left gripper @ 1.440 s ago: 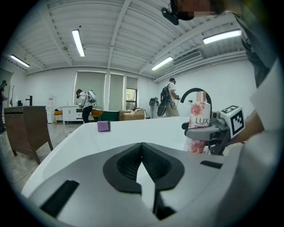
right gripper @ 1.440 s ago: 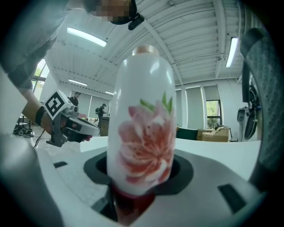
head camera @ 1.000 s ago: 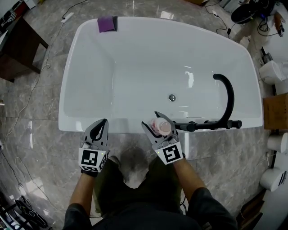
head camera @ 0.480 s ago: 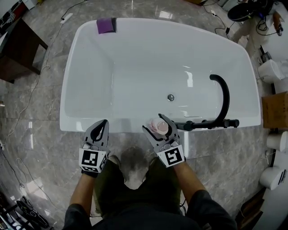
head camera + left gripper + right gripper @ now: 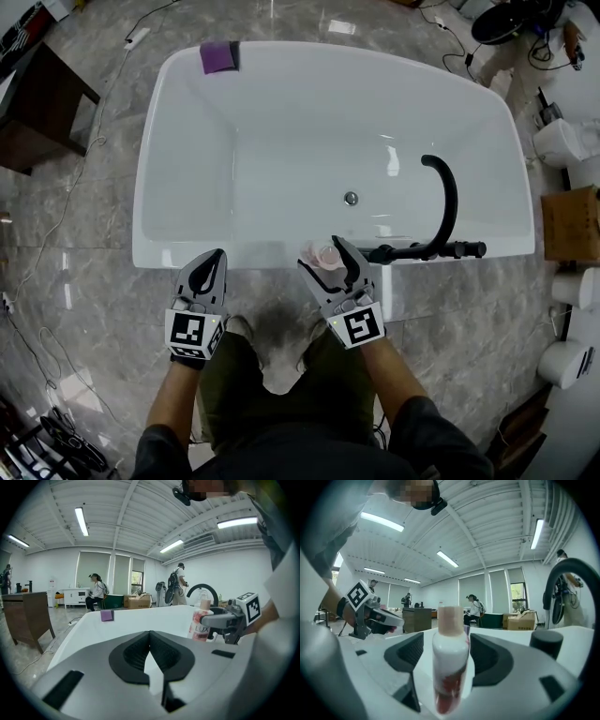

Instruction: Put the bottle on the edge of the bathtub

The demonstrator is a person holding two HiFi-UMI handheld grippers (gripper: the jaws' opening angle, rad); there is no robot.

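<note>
- Right claw [image 5: 322,254]: jaws wide apart, just been opening, pads clear of the bottle [image 5: 450,660] standing upright between them on the bathtub [image 5: 253,255] rim
- Left claw [image 5: 217,256], to its left: jaws together, nothing held

In the head view we look from high above, steeply down onto the whole bathtub [image 5: 281,141], standing at its near long side. The left gripper view sits low by that near rim and faces across the tub toward the purple pad [image 5: 107,615] on the far rim. The right gripper view looks about level, very close on the bottle [image 5: 450,663]. All three views share the bottle and the black faucet [image 5: 448,202]. Head and left gripper views share the pad.
</note>
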